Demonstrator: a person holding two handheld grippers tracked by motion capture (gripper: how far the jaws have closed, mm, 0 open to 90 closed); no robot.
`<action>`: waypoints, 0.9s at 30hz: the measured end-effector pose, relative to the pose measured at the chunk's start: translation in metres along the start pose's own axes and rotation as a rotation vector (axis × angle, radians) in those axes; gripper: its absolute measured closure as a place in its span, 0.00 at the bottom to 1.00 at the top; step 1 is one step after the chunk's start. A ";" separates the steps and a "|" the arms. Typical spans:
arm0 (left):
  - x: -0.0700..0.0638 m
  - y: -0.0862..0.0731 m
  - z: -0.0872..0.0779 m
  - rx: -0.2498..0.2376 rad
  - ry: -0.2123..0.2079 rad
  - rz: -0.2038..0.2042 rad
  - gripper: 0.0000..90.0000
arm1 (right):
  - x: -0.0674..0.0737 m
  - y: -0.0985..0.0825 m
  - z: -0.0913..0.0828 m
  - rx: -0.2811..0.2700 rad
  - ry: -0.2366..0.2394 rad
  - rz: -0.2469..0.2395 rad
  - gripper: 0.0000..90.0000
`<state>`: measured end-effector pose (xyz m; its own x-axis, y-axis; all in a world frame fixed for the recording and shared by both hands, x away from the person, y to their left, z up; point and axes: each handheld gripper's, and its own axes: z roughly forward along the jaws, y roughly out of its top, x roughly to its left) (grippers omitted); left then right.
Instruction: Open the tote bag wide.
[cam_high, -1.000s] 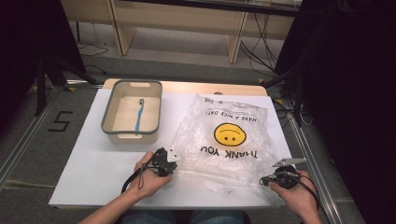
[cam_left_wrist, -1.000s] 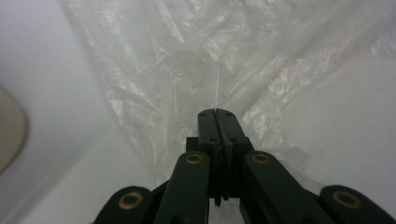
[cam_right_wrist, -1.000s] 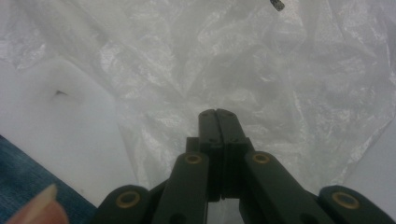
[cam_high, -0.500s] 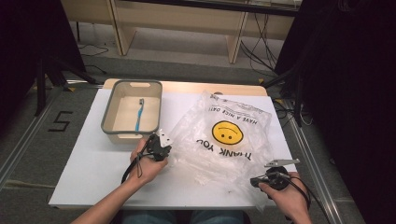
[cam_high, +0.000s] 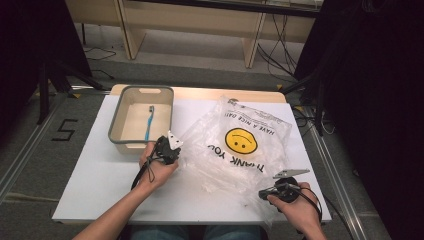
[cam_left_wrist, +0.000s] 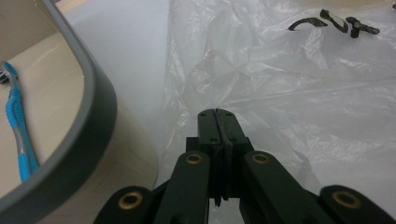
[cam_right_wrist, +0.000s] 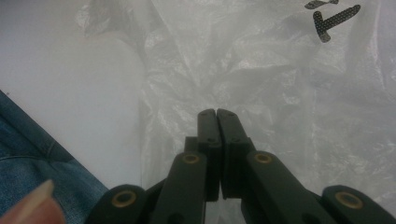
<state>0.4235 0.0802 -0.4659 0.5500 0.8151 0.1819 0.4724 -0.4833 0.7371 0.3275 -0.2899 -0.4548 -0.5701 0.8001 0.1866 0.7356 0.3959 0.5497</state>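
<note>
High view: one plastic bag (cam_high: 235, 145) mid-table, printed "THANK YOU", "HAVE A NICE DAY!". One toothbrush (cam_high: 149, 123) in one bin (cam_high: 116, 131). My left gripper (cam_high: 170, 150) and right gripper (cam_high: 267, 192) both closed, empty, at bag edges.

A clear, crinkled plastic bag (cam_high: 235, 150) lies on the white tabletop (cam_high: 100, 185); it bears a yellow smiley face with black eyes and mouth, ringed by black capital lettering. In the left gripper view the bag's film (cam_left_wrist: 289, 88) looks milky white with grey creases, and part of the black print shows at the top. A beige plastic tub with a dark grey rim (cam_high: 116, 141) holds a bright blue toothbrush (cam_high: 148, 123), whose handle has a pale grey stripe (cam_left_wrist: 17, 135). Both grippers (cam_high: 167, 148) (cam_high: 277, 190) are black, with brass-coloured rivets on the arms, and each carries a light grey plate. Blue denim (cam_right_wrist: 32, 172) shows beside the tabletop edge.
</note>
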 end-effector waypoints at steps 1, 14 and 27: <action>0.000 0.000 0.000 0.000 0.000 0.000 0.99 | 0.001 0.000 0.001 0.005 0.003 -0.003 0.96; -0.001 0.002 -0.014 -0.098 0.020 0.012 0.61 | 0.003 0.008 -0.017 -0.157 -0.046 -0.105 0.65; -0.021 0.007 -0.050 -0.138 -0.071 -0.005 0.40 | 0.012 0.040 -0.009 -0.223 -0.048 -0.251 0.52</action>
<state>0.3812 0.0750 -0.4321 0.5975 0.7904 0.1354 0.3785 -0.4269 0.8213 0.3468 -0.2684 -0.4235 -0.7019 0.7121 -0.0127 0.4730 0.4794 0.7392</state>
